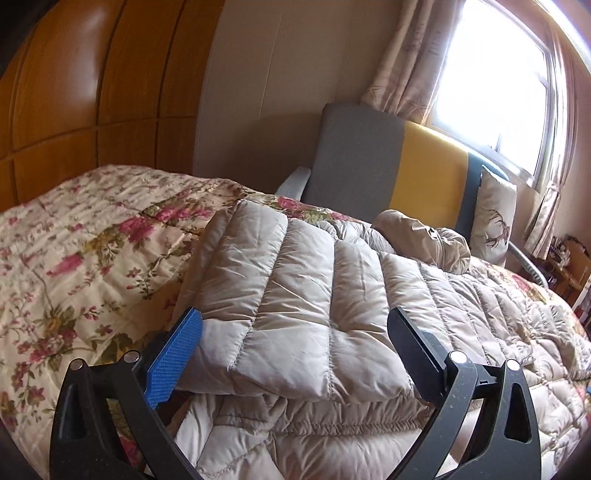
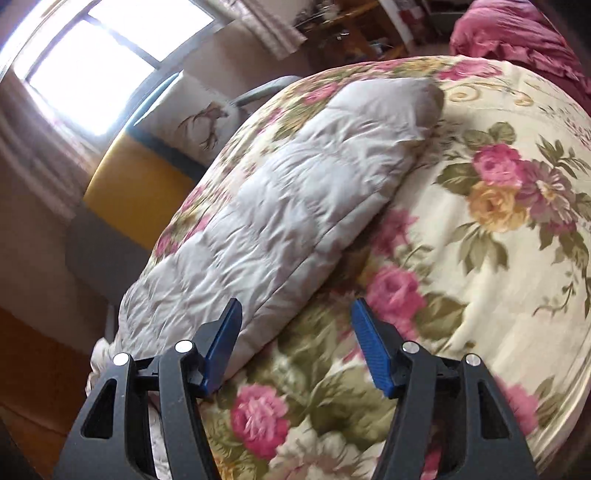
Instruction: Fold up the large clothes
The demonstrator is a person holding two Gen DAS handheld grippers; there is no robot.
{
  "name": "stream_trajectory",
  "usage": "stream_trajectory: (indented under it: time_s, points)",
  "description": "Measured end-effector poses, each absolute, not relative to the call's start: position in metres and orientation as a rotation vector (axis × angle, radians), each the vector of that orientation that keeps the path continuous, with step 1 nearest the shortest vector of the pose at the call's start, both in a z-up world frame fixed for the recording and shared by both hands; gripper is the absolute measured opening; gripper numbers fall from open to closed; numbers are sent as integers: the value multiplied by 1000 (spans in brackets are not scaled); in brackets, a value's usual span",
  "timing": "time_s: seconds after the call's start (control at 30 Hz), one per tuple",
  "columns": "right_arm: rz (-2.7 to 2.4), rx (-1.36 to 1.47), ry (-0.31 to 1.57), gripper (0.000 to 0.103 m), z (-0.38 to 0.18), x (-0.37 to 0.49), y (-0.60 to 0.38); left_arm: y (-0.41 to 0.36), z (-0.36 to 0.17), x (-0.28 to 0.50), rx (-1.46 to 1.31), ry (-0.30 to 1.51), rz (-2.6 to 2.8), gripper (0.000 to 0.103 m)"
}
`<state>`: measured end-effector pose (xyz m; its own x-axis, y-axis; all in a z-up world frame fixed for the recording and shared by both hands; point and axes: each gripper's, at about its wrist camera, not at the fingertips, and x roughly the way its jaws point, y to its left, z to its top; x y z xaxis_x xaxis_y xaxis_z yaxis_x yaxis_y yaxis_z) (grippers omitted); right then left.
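A beige quilted down coat [image 1: 295, 302] lies on the floral bedspread [image 1: 74, 266], with a folded flap resting on top of its lower layer. My left gripper [image 1: 293, 325] is open wide, its jaws on either side of the folded flap's near edge; I cannot tell whether they touch it. In the right wrist view the coat [image 2: 280, 214] stretches away as a long folded strip on the bedspread [image 2: 498, 258]. My right gripper [image 2: 295, 332] is open and empty, just above the bedspread at the coat's near right edge, the left fingertip [image 2: 225, 339] against the coat.
A grey and yellow armchair [image 1: 388, 173] with a deer-print cushion [image 1: 495, 218] stands behind the bed under a bright window [image 1: 491, 85]. Wooden wardrobe panels [image 1: 92, 92] stand at the left. A pink bundle of bedding [image 2: 517, 29] lies at the bed's far end.
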<state>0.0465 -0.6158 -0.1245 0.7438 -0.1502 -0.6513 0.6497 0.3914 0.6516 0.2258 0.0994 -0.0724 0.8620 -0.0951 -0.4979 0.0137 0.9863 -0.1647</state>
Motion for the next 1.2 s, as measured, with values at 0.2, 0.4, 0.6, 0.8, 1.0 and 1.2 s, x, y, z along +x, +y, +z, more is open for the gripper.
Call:
stream_trajectory:
  time_s: [0.2, 0.4, 0.6, 0.8, 1.0, 1.2]
  points:
    - [-572, 1168, 455, 58, -130, 55, -658, 91, -78, 234, -112, 582, -33, 99]
    - [-644, 1182, 463, 43, -128, 59, -681, 94, -88, 243, -123, 646, -37, 99]
    - [-650, 965, 517, 17, -98, 71, -667, 92, -94, 251, -114, 701, -33, 99]
    - [-583, 657, 504, 16, -48, 98, -604, 92, -95, 252, -120, 709, -34, 99]
    - [-469, 485, 525, 16, -24, 138, -528, 92, -95, 252, -120, 708, -33, 99]
    - [-229, 187, 557, 16, -18, 188, -408, 93, -96, 253, -129, 707, -36, 99]
